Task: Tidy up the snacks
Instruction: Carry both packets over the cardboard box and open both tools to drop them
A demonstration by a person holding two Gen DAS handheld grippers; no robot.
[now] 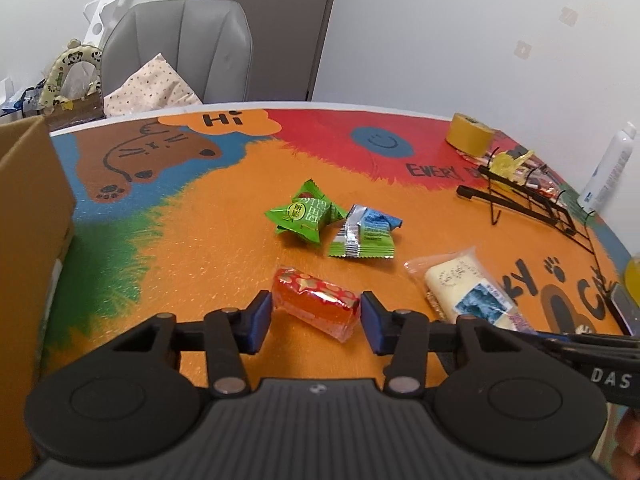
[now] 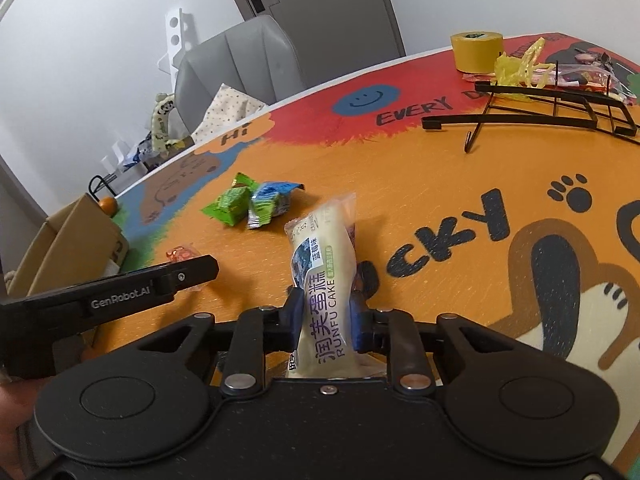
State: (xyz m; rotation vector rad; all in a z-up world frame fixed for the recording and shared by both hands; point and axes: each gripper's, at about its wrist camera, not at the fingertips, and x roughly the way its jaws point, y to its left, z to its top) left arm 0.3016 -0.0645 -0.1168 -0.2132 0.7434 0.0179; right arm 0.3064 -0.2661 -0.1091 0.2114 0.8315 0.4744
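Note:
My left gripper (image 1: 316, 314) is open, its blue pads on either side of a red-orange wrapped snack (image 1: 314, 305) lying on the colourful table mat; the pads stand close to it without clearly pressing it. A green wrapped snack (image 1: 305, 218) and a blue-green packet (image 1: 366, 232) lie beyond. My right gripper (image 2: 326, 312) is shut on a white Runfu Cake packet (image 2: 324, 264), which also shows in the left wrist view (image 1: 464, 286). The green snack (image 2: 231, 204) and blue-green packet (image 2: 269, 202) lie to its far left.
A cardboard box (image 1: 28, 216) stands at the left table edge. A black wire rack (image 2: 552, 108), a yellow tape roll (image 2: 476, 51) and several snack packets sit at the far right. A white bottle (image 1: 608, 172) and a grey chair (image 1: 180, 48) are behind.

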